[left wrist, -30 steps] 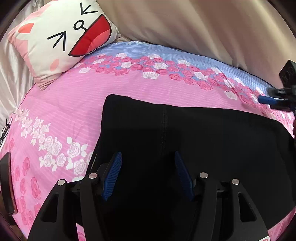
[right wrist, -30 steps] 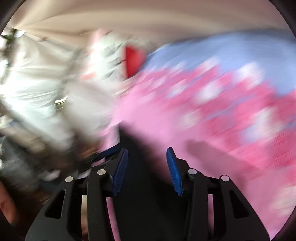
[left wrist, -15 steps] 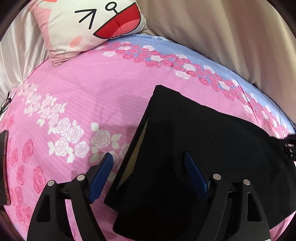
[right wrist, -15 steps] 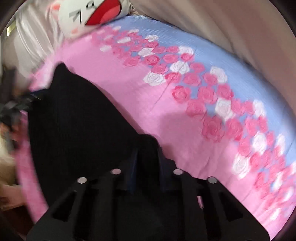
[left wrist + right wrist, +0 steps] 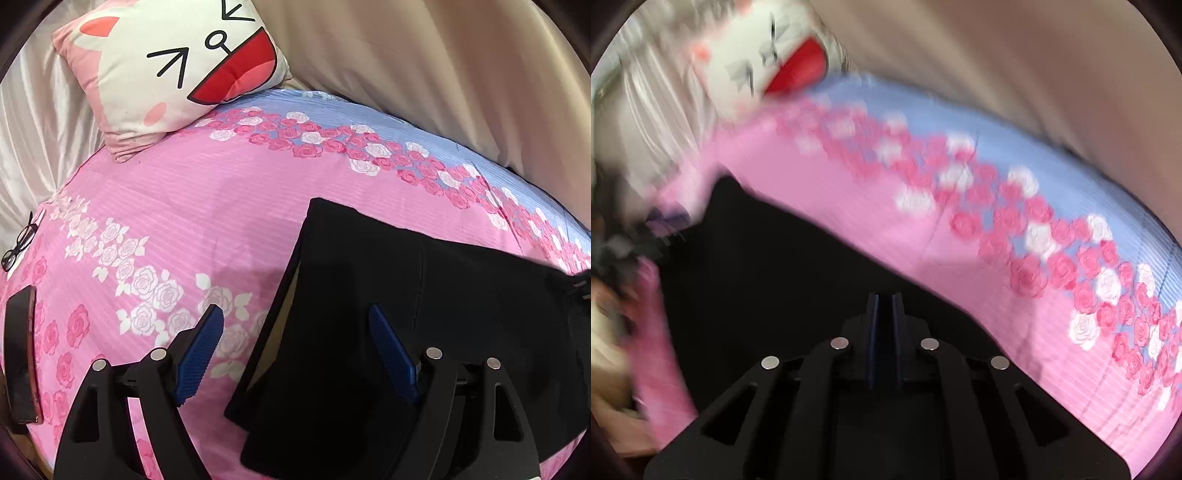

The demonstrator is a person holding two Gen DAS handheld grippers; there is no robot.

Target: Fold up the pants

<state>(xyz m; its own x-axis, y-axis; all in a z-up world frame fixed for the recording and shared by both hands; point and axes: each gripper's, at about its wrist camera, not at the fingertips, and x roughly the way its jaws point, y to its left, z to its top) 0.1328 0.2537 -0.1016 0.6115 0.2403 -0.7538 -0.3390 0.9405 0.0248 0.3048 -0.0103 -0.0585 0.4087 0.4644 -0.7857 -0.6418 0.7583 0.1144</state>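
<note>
Since a second back: right gripper now clamped on pants, left gripper spread, empty; pants part-folded on bed, further folds likely left.

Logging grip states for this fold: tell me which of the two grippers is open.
The left gripper: its blue pads stand wide apart above the black pants. The right gripper's pads are pressed together over the same pants.

Pants lie on the bed, filling the left view from 3 to 6 o'clock. Pillow sits behind at 11 o'clock, on the bed's far end. Glasses at 9 o'clock near the bed's edge, phone just before them at 8 o'clock.
</note>
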